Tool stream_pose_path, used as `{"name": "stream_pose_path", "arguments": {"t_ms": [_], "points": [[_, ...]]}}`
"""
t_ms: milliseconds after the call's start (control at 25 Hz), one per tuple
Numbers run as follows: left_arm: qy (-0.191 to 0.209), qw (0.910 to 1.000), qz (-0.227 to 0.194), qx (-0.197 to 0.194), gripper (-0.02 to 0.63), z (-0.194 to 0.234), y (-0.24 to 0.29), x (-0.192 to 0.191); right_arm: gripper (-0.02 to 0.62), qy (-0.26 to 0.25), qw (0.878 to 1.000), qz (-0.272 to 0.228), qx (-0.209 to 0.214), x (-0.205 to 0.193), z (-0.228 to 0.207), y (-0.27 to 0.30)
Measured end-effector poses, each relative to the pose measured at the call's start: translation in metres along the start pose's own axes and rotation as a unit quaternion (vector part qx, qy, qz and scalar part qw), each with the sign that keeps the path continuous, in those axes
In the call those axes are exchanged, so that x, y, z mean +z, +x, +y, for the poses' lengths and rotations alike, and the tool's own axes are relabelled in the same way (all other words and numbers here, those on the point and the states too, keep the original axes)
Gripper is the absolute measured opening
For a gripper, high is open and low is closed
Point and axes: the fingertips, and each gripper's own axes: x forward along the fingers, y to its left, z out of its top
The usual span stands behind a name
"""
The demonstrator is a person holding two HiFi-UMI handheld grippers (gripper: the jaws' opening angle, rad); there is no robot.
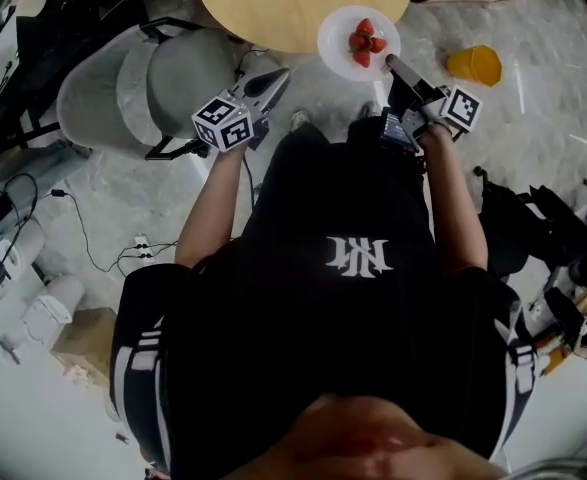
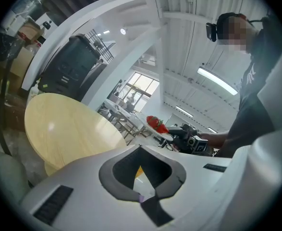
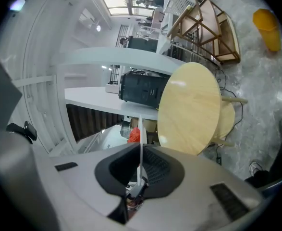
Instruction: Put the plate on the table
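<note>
A white plate (image 1: 340, 34) carrying red strawberries (image 1: 364, 42) overlaps the near right rim of the round wooden table (image 1: 293, 3) in the head view; whether it touches the top I cannot tell. My right gripper (image 1: 394, 65) is shut on the plate's near edge. In the right gripper view the plate (image 3: 141, 146) runs edge-on between the jaws (image 3: 139, 184), with strawberries (image 3: 134, 135) beyond. My left gripper (image 1: 276, 78) hangs near the table's front edge, shut and empty; its tips (image 2: 141, 196) meet. From there I see the table (image 2: 68, 129), the strawberries (image 2: 156, 123) and the right gripper (image 2: 189, 141).
A grey padded chair (image 1: 123, 88) stands left of the table. A yellow cup (image 1: 475, 65) lies on the floor to the right, also visible in the right gripper view (image 3: 267, 28). Cables (image 1: 103, 258) trail on the left floor, and dark bags (image 1: 533, 228) sit at the right.
</note>
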Motion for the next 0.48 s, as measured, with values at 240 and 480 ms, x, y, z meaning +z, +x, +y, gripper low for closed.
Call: {"name": "stream_pose_path", "arguments": {"t_ms": [240,480], "points": [[-0.002,0.9998,-0.003,0.020,0.011,0.008,0.010,0.002,0.015,-0.002,1.000,0.014,0.004,0.017,-0.006,0.012],[0.002,0.9986,-0.007,0.053,0.011,0.014,0.029,0.016,0.015,-0.020,0.999,0.041,0.024,0.058,-0.012,0.033]]}}
